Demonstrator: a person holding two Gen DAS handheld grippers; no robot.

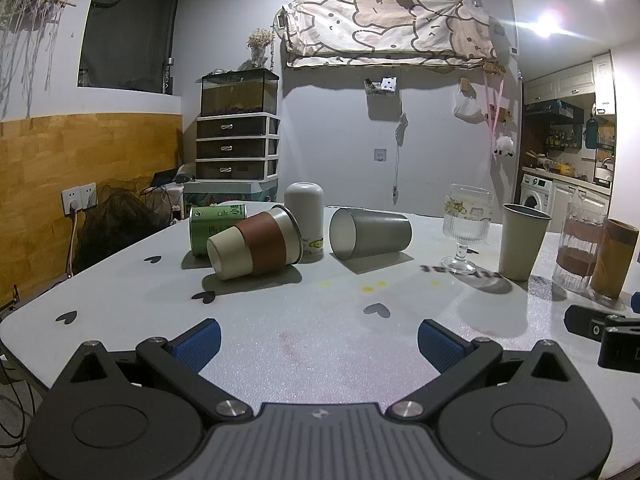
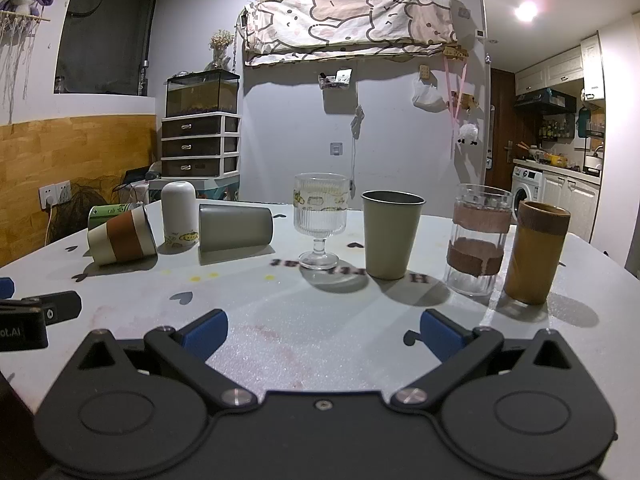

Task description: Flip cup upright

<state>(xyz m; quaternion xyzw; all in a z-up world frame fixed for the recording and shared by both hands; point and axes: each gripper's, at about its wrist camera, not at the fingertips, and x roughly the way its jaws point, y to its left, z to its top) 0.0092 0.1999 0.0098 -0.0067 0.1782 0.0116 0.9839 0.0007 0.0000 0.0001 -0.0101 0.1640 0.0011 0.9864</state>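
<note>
The left tongs (image 1: 319,340) are wide apart and hold nothing. They sit low over the near edge of the white worktop (image 1: 320,320). The right tongs (image 2: 323,330) are wide apart too, with nothing between their blue pads (image 2: 206,334). They are also near the front edge, to the right of the left tongs.

Three cups lie on their sides on the far left part of the worktop. A cream cup with a brown band (image 1: 256,246) lies tipped, its bottom facing near and left. It leans against a green can (image 1: 214,226) that also lies on its side just behind it. To the right of it a grey cup (image 1: 370,238) lies on its side. In the left view its open mouth faces near and left. Between these two, a bit farther back, a white cup (image 1: 305,216) stands upside down.

On the right part, four things stand the right way up in a row. First is a ribbed glass with a stem (image 2: 320,222). Next to it is a grey-green cup (image 2: 391,236). Then comes a clear glass with brown bands (image 2: 478,240). Last, farthest right, is a tall brown cup (image 2: 534,252), just beside the clear glass.

Small black hearts (image 1: 377,310) and yellow dots (image 1: 367,289) are printed on the worktop.
</note>
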